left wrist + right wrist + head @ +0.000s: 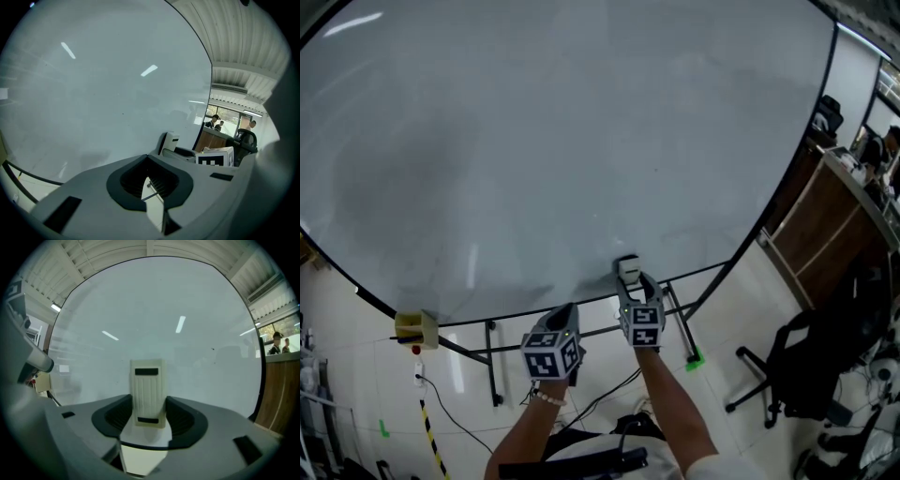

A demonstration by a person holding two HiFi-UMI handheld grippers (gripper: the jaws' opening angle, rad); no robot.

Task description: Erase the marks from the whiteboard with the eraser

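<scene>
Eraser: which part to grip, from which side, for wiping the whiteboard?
Clamp the eraser by its two long side edges, from the ribbed back. It stands upright, that back turned away from the whiteboard, leaving the far face free to wipe; the right hand-held gripper holds it so.

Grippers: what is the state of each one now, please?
Left gripper: closed, holding nothing.
Right gripper: closed on the eraser.

The person is wearing a pale beaded bracelet (pixel 548 397) and a white sleeve (pixel 712 466). The left gripper (pixel 565 315) and right gripper (pixel 636 287) are showing grey bodies, black-lined jaws and black-and-white marker cubes.
</scene>
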